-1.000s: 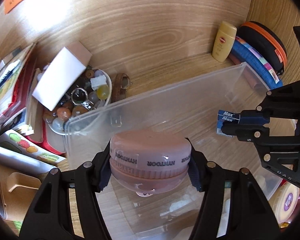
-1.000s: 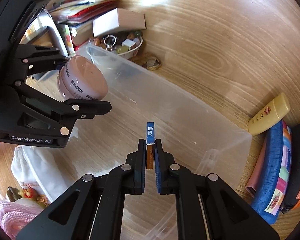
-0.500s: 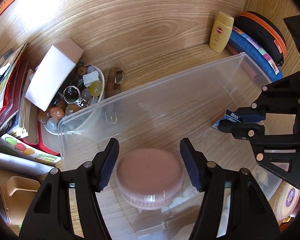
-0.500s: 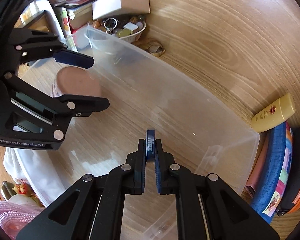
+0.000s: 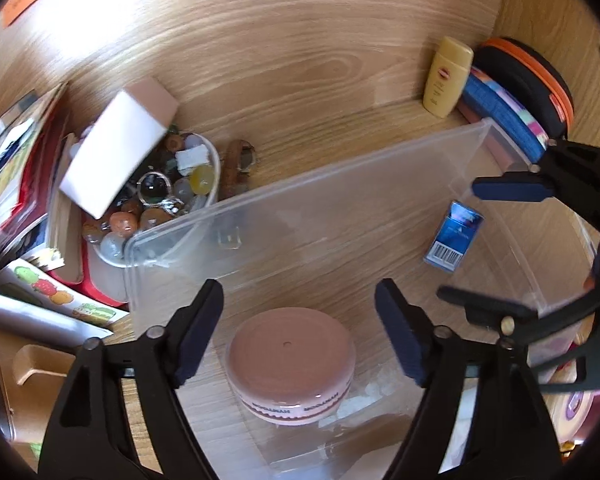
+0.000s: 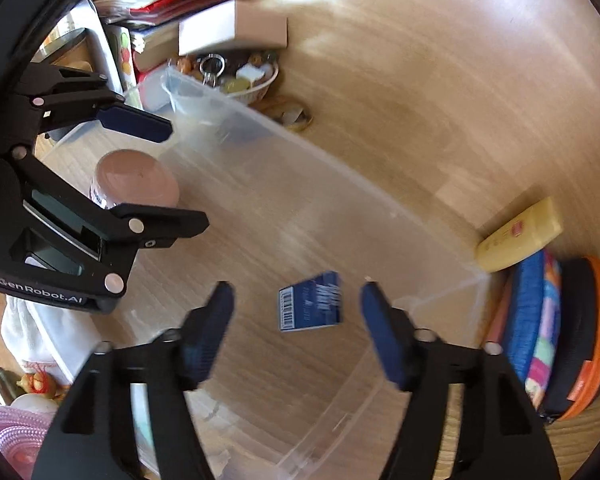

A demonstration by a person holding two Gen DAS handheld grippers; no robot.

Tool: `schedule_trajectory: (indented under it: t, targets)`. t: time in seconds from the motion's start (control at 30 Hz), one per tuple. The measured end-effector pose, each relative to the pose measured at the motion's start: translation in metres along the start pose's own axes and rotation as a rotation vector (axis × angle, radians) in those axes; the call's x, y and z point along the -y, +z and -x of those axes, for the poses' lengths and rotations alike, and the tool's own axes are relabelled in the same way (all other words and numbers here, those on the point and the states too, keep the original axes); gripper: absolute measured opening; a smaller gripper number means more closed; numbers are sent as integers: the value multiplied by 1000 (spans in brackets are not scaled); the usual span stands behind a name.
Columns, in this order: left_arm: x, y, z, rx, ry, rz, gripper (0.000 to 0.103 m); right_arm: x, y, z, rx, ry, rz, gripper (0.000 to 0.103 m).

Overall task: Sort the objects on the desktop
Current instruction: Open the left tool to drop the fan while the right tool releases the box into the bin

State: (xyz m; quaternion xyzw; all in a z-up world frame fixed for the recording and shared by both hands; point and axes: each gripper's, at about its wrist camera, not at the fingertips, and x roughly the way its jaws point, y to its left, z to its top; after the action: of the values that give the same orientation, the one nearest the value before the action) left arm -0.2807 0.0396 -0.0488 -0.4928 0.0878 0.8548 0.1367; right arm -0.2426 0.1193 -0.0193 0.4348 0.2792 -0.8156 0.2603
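A clear plastic bin (image 5: 340, 184) (image 6: 340, 184) sits on the wooden desk. A round pink jar (image 5: 291, 364) (image 6: 138, 180) rests on the bin's floor. My left gripper (image 5: 298, 332) is open and empty, its jaws spread above the jar; it shows in the right wrist view (image 6: 160, 172). A small blue box (image 5: 454, 238) (image 6: 310, 306) lies flat on the bin's floor. My right gripper (image 6: 296, 328) is open and empty just above the box, and shows at the right of the left wrist view (image 5: 496, 248).
A white bowl of beads and trinkets (image 5: 160, 200) (image 6: 240, 76) with a white-and-pink carton (image 5: 120, 156) stands beyond the bin's left end. Books and stickers (image 5: 16, 168) pile at the left. A yellow bottle (image 5: 446, 76) (image 6: 520, 236), blue pouch (image 6: 530, 316) and black-orange case (image 5: 528, 80) stand at the right.
My left gripper let go of the pink jar, which now rests on the bin floor. My right gripper opened and the blue box dropped flat into the bin.
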Motion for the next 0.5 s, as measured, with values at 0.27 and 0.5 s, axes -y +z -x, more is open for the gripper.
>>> schedule_trajectory:
  t: [0.27,0.5]
  targets:
    - [1,-9,4,37,72,-14,88,-7,-3,2,8,-74,2,74]
    - [1,-15,13,52,76,-16,89,-2,-4,13,33,-70,-21,74]
